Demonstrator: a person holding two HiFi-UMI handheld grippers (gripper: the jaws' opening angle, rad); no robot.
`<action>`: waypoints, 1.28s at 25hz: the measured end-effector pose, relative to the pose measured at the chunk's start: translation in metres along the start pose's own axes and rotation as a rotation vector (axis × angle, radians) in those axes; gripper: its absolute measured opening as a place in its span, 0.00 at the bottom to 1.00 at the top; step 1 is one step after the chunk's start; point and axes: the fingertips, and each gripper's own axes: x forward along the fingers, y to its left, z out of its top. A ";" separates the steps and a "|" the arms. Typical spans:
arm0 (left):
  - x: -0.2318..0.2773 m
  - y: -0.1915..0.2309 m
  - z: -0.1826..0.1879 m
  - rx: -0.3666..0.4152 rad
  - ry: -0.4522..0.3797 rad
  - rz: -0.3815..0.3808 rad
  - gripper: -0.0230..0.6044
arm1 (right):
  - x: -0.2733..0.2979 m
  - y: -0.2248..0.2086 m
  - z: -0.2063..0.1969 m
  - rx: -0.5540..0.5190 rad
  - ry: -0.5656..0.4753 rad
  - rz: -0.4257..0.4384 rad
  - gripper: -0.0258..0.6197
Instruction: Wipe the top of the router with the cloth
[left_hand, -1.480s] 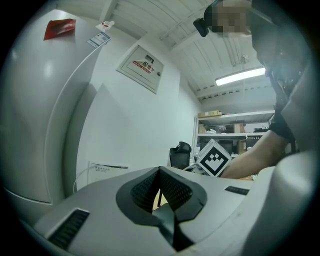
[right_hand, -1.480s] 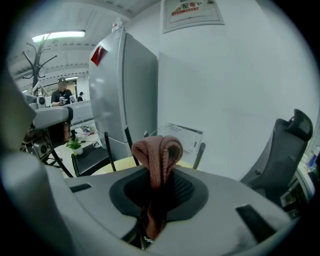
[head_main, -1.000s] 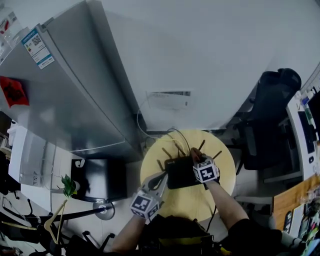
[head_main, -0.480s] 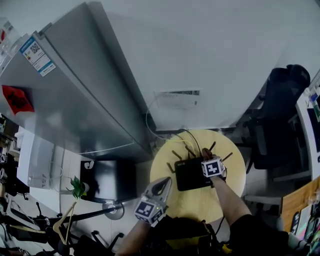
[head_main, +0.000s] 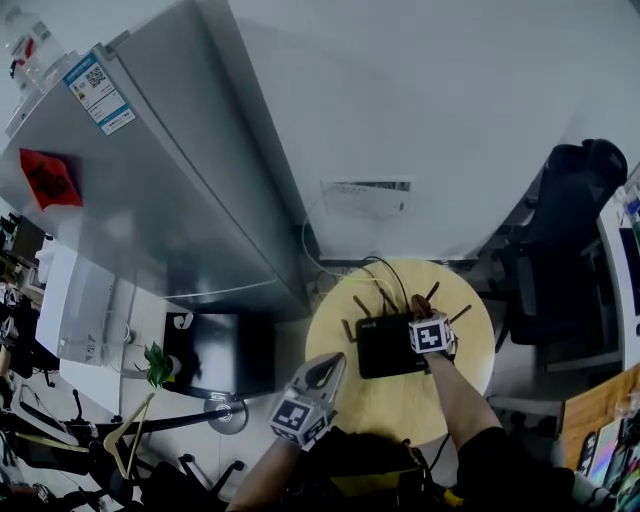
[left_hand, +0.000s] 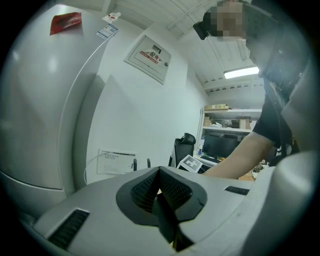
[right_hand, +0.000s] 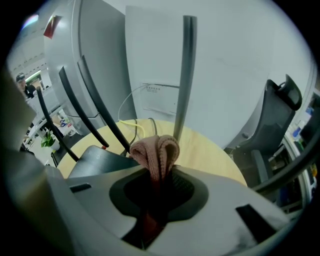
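At far left, largest item: grey fridge (head_main: 150, 190), standing against the white wall; not part of the job.

Item, round tabletop (head_main: 400, 400): pale yellow wood, set against the wall to the right of the fridge. It carries the router and its cables.

Item, office chair (head_main: 560, 240): dark, to the right of the tabletop, apart from it.

Item, router (head_main: 383, 345): flat black box lying on the far half of the tabletop, thin antennas (right_hand: 182, 75) rising along its far and side edges, cables trailing off toward the wall.

Item, left claw (left_hand: 159, 175): jaws pressed together with nothing between them, held near and left of the router, off its top and clear of the work.

Item, right claw (right_hand: 160, 172): jaws clamped on the cloth, positioned over the right edge of the router, close to the right-hand antennas.

Item, cloth (right_hand: 156, 150): pink knit, folded, its bunched end sticking out past the jaw tips. The router's dark top lies just left of and below it. Whether it actually presses on the top cannot be told.

Step judged in hand: the wiping pass, at the right side of the top. Next move calls for drawing the cloth leftward across the flat surface with light downward pressure, steering between the antennas rather than into them.
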 end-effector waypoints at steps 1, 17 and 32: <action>-0.002 -0.001 0.000 -0.003 0.007 0.000 0.04 | -0.003 -0.002 0.002 0.006 -0.013 -0.009 0.13; -0.001 -0.031 0.018 0.014 -0.037 -0.072 0.04 | -0.071 -0.017 0.050 0.023 -0.246 -0.080 0.13; 0.000 -0.030 0.038 0.025 -0.106 -0.001 0.04 | -0.128 -0.016 0.085 -0.014 -0.407 -0.087 0.13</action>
